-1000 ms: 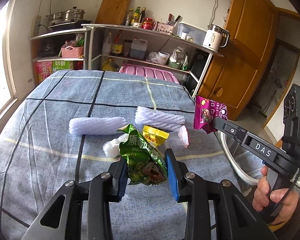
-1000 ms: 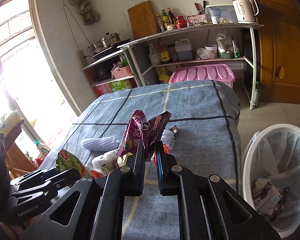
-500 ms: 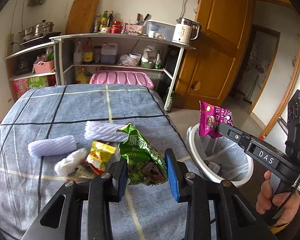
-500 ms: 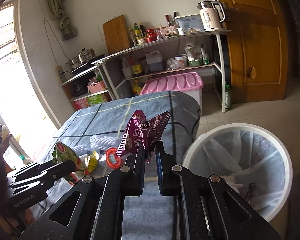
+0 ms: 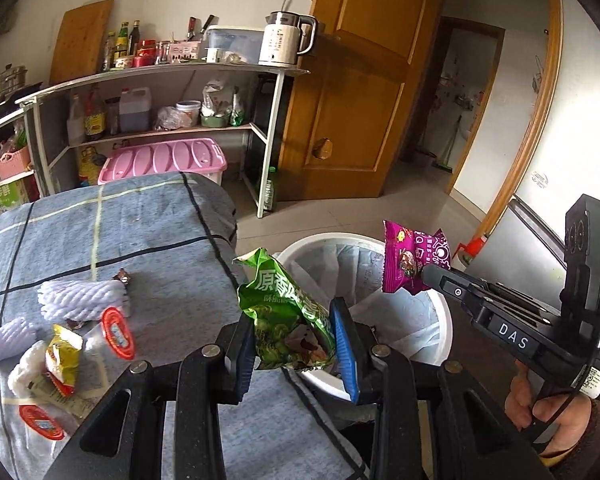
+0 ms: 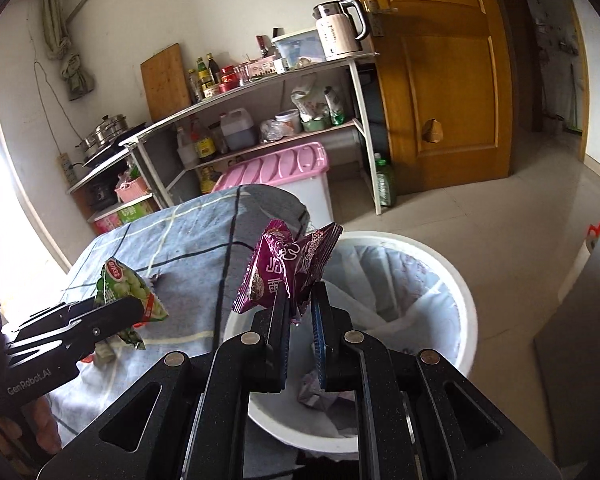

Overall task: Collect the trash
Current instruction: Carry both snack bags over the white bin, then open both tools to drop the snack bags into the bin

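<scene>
My left gripper (image 5: 296, 344) is shut on a crumpled green snack bag (image 5: 288, 316) and holds it over the table's right edge, beside the white bin (image 5: 440, 320); the bag also shows in the right wrist view (image 6: 120, 288). My right gripper (image 6: 300, 320) is shut on a purple snack wrapper (image 6: 284, 268) and holds it above the near rim of the bin (image 6: 460, 288). The wrapper also shows in the left wrist view (image 5: 408, 260). The bin has a white liner and some trash at its bottom.
On the blue checked tablecloth (image 5: 100, 232) lie white foam nets (image 5: 80, 300), a yellow wrapper (image 5: 64, 356) and red-topped lids (image 5: 116, 332). A shelf unit (image 5: 172, 120), a pink storage box (image 5: 164, 160) and a wooden door (image 5: 352, 120) stand behind.
Both grippers have swung right, away from the table's middle towards the bin, each still holding its wrapper. The purple wrapper now hangs over the bin.
</scene>
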{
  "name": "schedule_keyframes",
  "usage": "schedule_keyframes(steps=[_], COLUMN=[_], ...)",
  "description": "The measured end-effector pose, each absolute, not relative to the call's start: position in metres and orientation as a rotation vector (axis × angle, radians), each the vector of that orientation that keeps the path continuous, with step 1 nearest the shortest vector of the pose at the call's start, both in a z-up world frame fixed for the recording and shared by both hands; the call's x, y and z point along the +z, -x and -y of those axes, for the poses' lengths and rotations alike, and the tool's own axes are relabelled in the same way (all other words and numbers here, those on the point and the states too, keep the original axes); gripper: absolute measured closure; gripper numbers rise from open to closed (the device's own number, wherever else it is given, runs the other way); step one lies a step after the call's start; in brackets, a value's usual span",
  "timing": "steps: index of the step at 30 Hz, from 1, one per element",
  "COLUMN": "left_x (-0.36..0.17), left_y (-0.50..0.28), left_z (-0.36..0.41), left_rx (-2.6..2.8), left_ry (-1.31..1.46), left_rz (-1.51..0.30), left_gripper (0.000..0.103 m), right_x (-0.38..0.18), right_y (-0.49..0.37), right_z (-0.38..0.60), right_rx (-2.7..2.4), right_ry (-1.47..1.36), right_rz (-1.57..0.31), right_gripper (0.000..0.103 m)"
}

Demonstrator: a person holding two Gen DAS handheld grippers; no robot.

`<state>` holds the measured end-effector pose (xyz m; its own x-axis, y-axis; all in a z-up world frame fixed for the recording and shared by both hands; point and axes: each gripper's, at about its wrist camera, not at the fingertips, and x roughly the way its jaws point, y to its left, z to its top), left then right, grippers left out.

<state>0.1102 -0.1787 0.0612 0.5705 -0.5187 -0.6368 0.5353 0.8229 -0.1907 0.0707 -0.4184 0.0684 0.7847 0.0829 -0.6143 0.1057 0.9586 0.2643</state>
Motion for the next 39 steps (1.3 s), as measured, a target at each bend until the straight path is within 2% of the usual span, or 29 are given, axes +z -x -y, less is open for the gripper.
schedule_keyframes(steps=[14,17,19,21,39], left_x=[0.029,0.023,0.02,0.018,0.039], left_y=[-0.122,-0.124,-0.124,-0.125,-0.11], left_z=[0.237,0.244,0.246,0.246,0.188], left_rx=[-0.711,-0.712,-0.715,-0.715,-0.638], left_ry=[-0.074,-0.098,-0.103,-0.096,-0.005], left_rz=[-0.832,-0.852,-0.853,-0.859,-0.813], left_gripper=[0.067,0.063,0.059,0.045,0.044], right_x=[0.025,0.018,0.016,0.016,0.035], right_y=[-0.076,-0.078,-0.078,-0.077,-0.07], right_z=[0.455,0.458,0.459,0.459,0.424], right_rx=[-0.111,-0.112,-0.13,-0.138,-0.062], right_ry=[-0.264,-0.282,-0.265,-0.259,-0.267], right_rz=[-0.816,-0.853,-0.86,-0.864,-0.807], right_gripper=[0.09,0.082,0.07,0.068,0.067])
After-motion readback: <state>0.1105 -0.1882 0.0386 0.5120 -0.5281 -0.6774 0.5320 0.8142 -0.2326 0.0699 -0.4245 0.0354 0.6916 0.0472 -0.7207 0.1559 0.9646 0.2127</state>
